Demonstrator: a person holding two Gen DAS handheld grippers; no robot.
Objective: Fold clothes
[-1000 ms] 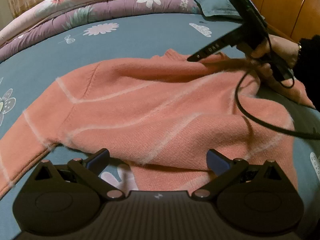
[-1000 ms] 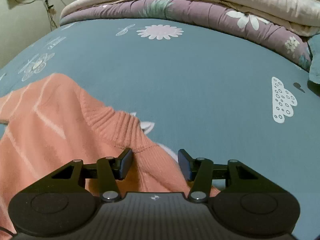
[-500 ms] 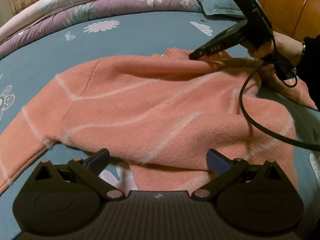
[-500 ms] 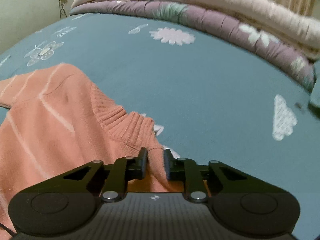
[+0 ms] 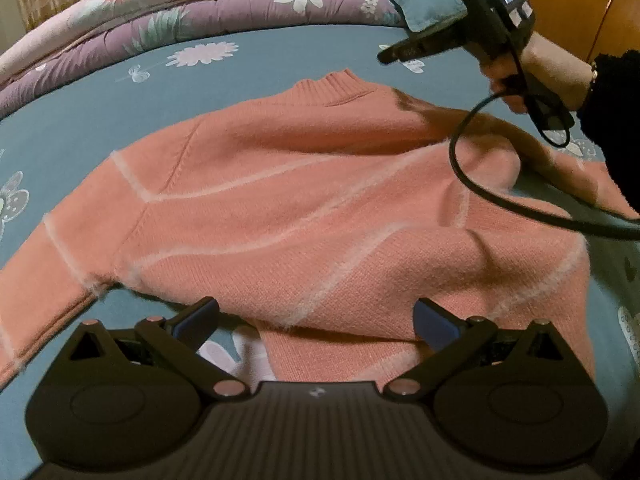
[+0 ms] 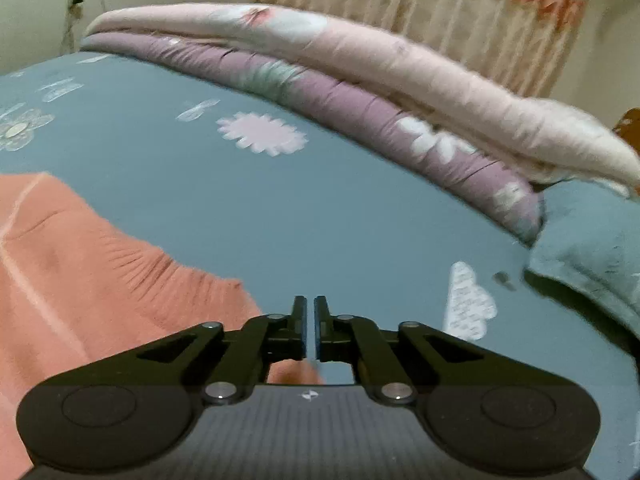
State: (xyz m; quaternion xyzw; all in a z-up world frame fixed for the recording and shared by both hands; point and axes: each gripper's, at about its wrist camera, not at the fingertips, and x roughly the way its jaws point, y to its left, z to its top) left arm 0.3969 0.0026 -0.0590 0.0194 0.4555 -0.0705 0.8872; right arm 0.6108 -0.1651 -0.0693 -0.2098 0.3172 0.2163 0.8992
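A salmon-pink sweater [image 5: 320,208] with pale stripes lies spread on the teal bedsheet [image 5: 280,52], with its ribbed collar [image 5: 336,84] at the far side. My left gripper [image 5: 316,318] is open just above the sweater's near hem, with nothing between its fingers. A hand [image 5: 548,68] holds my right gripper [image 5: 386,56] raised above the sheet, beyond the collar. In the right wrist view the right gripper [image 6: 310,320] is shut, and only sheet shows through the thin gap. The sweater [image 6: 80,280] lies to its lower left.
Folded pink and purple quilts [image 6: 360,92] are stacked along the bed's far edge. A teal pillow [image 6: 592,248] lies at the right. The black cable [image 5: 480,196] of the right gripper loops over the sweater's right shoulder. A wooden headboard [image 5: 580,8] stands behind the hand.
The right gripper's jaws closed at the sweater's edge by the collar. It then rose and tilted upward with no fabric in it. The left gripper stayed still.
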